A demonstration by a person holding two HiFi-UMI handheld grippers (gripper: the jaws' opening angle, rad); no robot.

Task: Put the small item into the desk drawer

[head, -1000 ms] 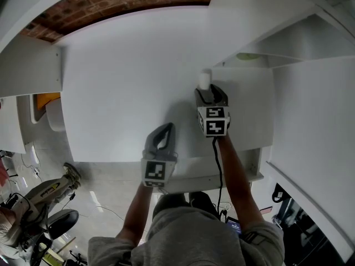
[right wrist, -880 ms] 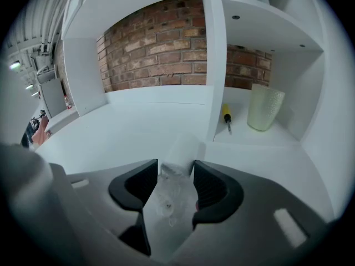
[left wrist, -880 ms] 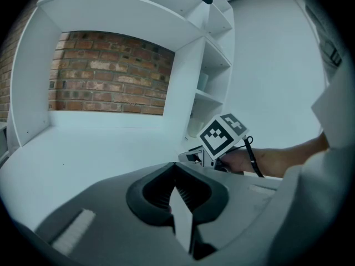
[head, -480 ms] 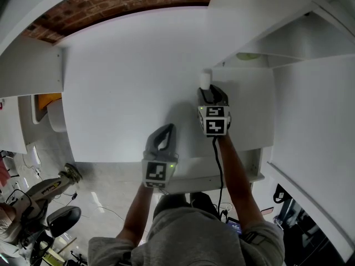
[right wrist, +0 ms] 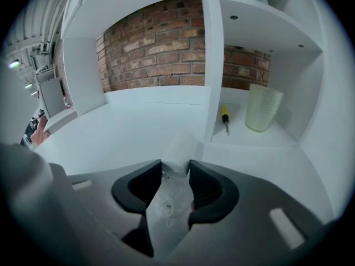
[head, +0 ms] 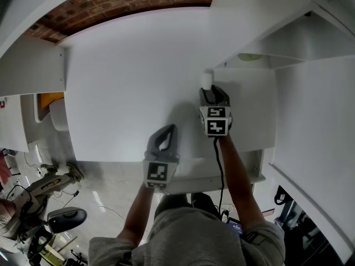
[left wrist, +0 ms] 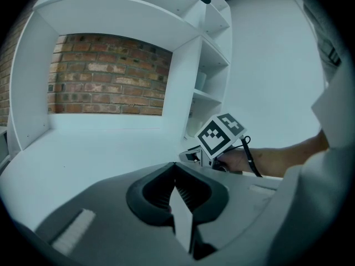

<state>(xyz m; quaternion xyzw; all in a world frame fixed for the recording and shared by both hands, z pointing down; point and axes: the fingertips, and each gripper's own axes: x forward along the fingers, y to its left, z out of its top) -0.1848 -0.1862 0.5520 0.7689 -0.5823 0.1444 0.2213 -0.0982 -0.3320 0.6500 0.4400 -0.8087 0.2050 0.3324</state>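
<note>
A small whitish, translucent item (head: pixel 206 80) stands on the white desk (head: pixel 127 82), next to the shelf unit's divider. My right gripper (head: pixel 209 93) reaches it from the near side. In the right gripper view the item (right wrist: pixel 178 148) sits between the two dark pads, which touch both its sides as the jaws are closing. My left gripper (head: pixel 167 132) rests over the desk's front part, jaws together and nothing in them. A white drawer-like panel (head: pixel 233 176) juts out under the desk's front edge, below my right arm.
A shelf unit (head: pixel 288 49) rises at the right. Its lowest bay holds a yellow-handled screwdriver (right wrist: pixel 224 117) and a pale ribbed cup (right wrist: pixel 263 108). A brick wall (right wrist: pixel 161 54) backs the desk. Equipment lies on the floor at the lower left (head: pixel 44 187).
Both grippers and the small item stay where they were. Only the things on the floor at the lower left have shifted.
</note>
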